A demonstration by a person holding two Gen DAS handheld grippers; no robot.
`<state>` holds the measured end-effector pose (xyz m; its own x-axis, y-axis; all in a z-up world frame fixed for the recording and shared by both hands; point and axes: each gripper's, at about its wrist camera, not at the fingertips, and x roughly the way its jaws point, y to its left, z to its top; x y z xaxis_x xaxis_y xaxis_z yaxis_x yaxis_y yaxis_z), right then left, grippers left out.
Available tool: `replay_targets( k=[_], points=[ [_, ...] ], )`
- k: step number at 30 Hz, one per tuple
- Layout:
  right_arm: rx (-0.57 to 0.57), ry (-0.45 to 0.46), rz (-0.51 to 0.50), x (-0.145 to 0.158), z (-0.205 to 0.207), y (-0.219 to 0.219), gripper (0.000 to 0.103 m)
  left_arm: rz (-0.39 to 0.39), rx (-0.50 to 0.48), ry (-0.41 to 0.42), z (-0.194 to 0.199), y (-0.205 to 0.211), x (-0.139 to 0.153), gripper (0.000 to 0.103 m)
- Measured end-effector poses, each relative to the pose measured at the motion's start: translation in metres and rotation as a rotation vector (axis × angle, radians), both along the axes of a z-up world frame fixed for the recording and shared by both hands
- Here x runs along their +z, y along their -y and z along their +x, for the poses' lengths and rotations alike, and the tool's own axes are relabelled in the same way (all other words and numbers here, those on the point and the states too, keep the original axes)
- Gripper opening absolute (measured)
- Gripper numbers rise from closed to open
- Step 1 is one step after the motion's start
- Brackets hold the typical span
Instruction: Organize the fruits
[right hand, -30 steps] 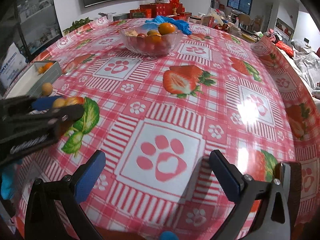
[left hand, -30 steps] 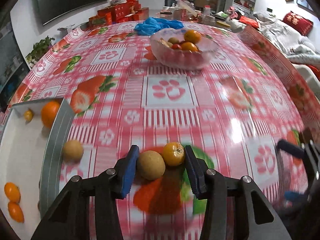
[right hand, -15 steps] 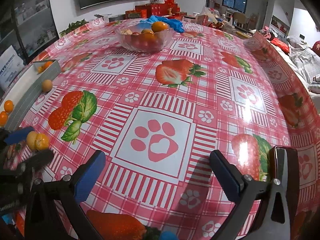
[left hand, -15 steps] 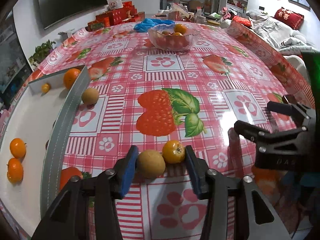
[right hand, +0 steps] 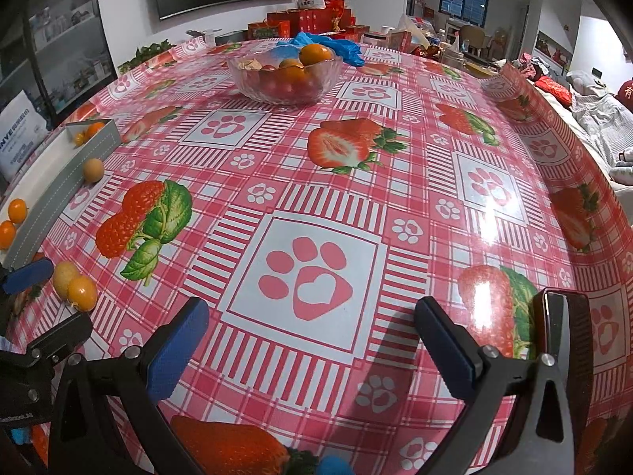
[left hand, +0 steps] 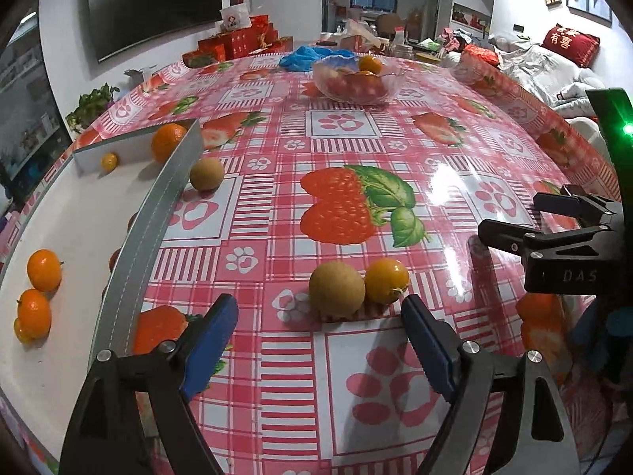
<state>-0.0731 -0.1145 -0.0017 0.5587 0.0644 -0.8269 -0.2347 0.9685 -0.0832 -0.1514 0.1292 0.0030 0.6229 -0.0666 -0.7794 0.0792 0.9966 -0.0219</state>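
A brown round fruit [left hand: 336,285] and a small orange fruit [left hand: 386,280] lie touching on the tablecloth, just ahead of my open, empty left gripper [left hand: 320,346]. They also show in the right wrist view: the brown fruit [right hand: 63,275] and the orange fruit [right hand: 82,292]. A white tray [left hand: 154,213] at the left holds several small oranges [left hand: 43,270]. Another brown fruit [left hand: 206,173] lies against the tray's outer wall. My right gripper [right hand: 312,350] is open and empty over a paw print.
A glass bowl [right hand: 285,75] of oranges and red fruit stands far across the table, with a blue bag [right hand: 336,49] and red boxes [right hand: 304,21] behind it. My right gripper also shows at the right of the left wrist view [left hand: 554,237].
My left gripper has opened and let go of the brown and orange fruits, which now lie on the table near the front edge. It drew back from them. The right gripper barely moved.
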Motion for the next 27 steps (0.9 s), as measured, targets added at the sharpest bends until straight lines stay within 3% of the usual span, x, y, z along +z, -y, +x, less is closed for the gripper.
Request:
replay_targets(
  k=[11,27],
  points=[
    [-0.001,0.0,0.0,0.0,0.0,0.0,0.103,-0.122,0.04,0.023,-0.004,-0.02,0.003,0.088],
    [-0.001,0.001,0.001,0.0,0.0,0.0,0.103,-0.055,0.041,0.016,-0.003,-0.011,0.0,0.088]
  ],
)
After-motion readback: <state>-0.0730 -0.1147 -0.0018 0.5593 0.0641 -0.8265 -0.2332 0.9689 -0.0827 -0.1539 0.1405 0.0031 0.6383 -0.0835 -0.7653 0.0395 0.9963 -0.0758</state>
